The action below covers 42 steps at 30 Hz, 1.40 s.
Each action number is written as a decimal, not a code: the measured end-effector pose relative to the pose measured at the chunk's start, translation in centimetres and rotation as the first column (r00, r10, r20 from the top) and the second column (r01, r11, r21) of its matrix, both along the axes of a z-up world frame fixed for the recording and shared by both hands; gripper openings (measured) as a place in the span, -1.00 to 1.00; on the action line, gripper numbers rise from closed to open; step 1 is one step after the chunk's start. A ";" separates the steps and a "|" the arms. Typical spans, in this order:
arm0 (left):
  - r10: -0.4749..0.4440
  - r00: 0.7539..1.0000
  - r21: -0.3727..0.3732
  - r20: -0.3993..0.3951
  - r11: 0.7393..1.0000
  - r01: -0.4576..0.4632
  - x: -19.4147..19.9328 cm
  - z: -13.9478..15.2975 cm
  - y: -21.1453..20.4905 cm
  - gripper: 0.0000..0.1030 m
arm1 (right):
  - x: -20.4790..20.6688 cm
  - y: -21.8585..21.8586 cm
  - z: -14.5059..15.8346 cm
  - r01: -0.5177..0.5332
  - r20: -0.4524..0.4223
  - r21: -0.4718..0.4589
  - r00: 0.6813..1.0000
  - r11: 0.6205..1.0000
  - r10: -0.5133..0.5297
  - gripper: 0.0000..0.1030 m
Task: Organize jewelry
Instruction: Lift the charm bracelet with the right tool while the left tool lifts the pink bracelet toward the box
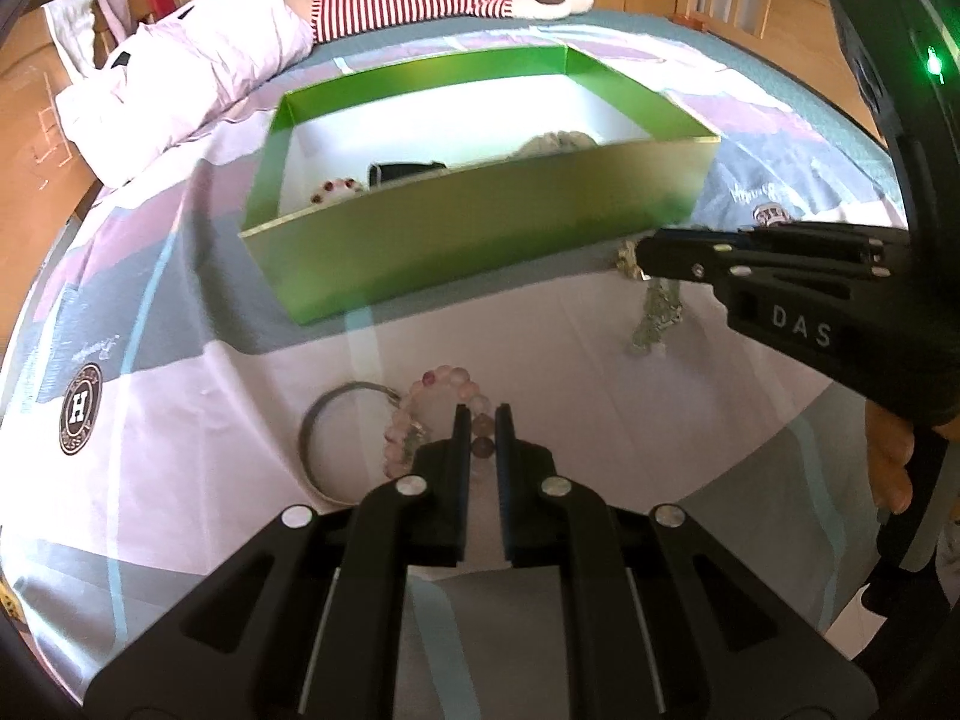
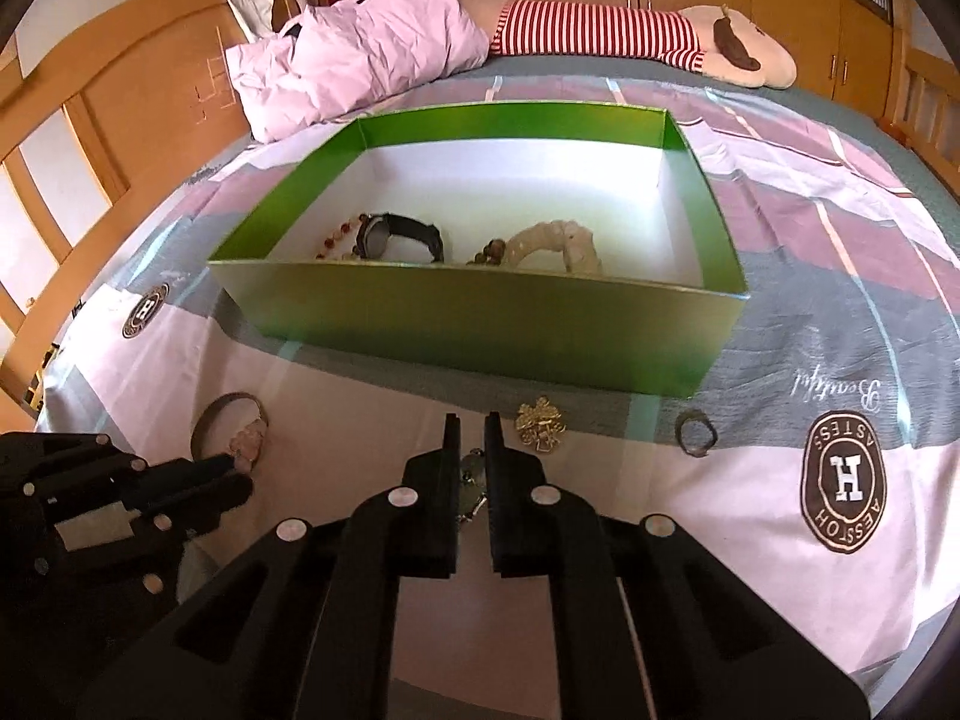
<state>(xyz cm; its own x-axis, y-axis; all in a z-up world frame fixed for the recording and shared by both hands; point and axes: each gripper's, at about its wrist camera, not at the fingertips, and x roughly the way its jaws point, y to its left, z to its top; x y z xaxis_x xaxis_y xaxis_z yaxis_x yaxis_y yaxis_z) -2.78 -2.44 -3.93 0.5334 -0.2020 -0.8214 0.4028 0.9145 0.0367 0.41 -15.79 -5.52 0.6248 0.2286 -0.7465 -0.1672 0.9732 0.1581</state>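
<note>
On the bed before the green box [image 2: 480, 330], the left gripper [image 1: 483, 414] clamps its fingers on a pink bead bracelet [image 1: 420, 414], while the right gripper [image 2: 472, 420] pinches a silver chain [image 2: 471, 483].

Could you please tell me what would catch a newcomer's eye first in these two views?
The bright green box in the middle of the patterned bedspread stands out first, open, with a black watch and pale beaded jewelry inside. Nearer, the left gripper is closed on a pink bead bracelet lying beside a metal bangle. The right gripper pinches a silvery chain, with a gold brooch just beyond.
</note>
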 end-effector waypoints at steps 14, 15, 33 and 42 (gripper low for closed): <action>0.051 0.997 0.012 0.060 0.999 -0.052 0.7 1.3 1.2 -0.85 | -0.6 0.0 1.3 -0.006 0.045 0.008 0.999 1.000 0.005 -0.86; 0.052 0.997 0.010 0.062 0.999 -0.053 0.7 1.3 1.4 -0.85 | -0.6 0.1 1.2 -0.006 0.044 0.005 0.999 1.000 0.005 -0.86; 0.074 0.994 -0.005 0.081 0.997 -0.074 0.9 2.4 2.1 -0.85 | -1.0 0.1 2.0 -0.005 0.068 0.005 0.998 1.000 0.005 -0.86; 0.204 0.976 -0.109 0.077 0.975 -0.195 3.5 5.3 7.6 -0.85 | -1.9 -0.4 3.9 -0.011 0.103 0.048 0.995 0.999 0.006 -0.86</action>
<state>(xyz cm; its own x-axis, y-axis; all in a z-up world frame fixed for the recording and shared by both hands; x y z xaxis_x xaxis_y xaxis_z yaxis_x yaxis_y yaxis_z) 0.69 5.20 1.41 0.6398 -0.1632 -0.7511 0.2115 0.9769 -0.0321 -1.50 -16.24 -1.63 0.6952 0.2689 -0.6666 -0.1935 0.9632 0.1867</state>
